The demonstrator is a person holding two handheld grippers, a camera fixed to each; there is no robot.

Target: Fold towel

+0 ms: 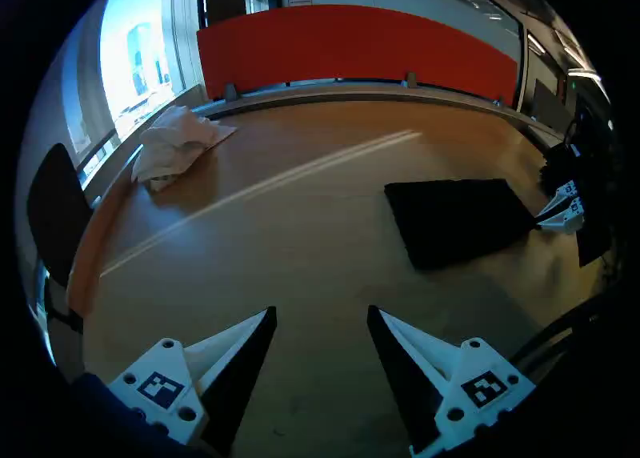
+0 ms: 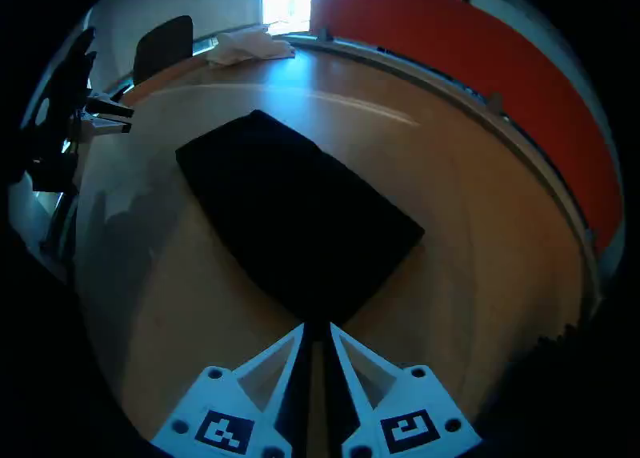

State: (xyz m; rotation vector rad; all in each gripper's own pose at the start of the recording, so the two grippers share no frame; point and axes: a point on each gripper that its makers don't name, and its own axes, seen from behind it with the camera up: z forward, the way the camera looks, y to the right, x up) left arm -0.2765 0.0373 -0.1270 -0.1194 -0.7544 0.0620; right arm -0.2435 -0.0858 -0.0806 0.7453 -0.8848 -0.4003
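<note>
black towel pinched at one corner, left tool free

an office room with a long red partition (image 1: pixel 352 46) across the top of the frame and a bright window (image 1: pixel 136 54) at upper left. the bench (image 1: pixel 280 242) is smooth pale wood with a slight sheen, bare over most of its top. a crumpled white cloth (image 1: pixel 172 142) sits heaped at upper left near the edge, and a dark chair (image 1: pixel 56 210) stands at the far left.

the black towel (image 2: pixel 296 218) lies flat on the bench in the middle of the right gripper view, a neat rectangle with crisp edges. it looks matte and soft, and i can't make out the weave or count its layers against so dark a cloth.

my right tool (image 2: pixel 318 330) sits at the bottom centre. its fingers are drawn nearly together, with the towel's nearest corner running in between them, so i judge it has that corner nipped. my left tool (image 1: pixel 320 312) hangs over bare wood at the bottom of the left gripper view, fingers spread wide and holding nothing, well apart from the towel at centre right.

i expect the towel to be light and limp. it should sag and drape from any single hold, and it may drag or slide on the slick bench rather than lift cleanly. corners and edge hems are the places to grip. a second hold on a neighbouring corner should keep the edge taut for an even fold.
</note>
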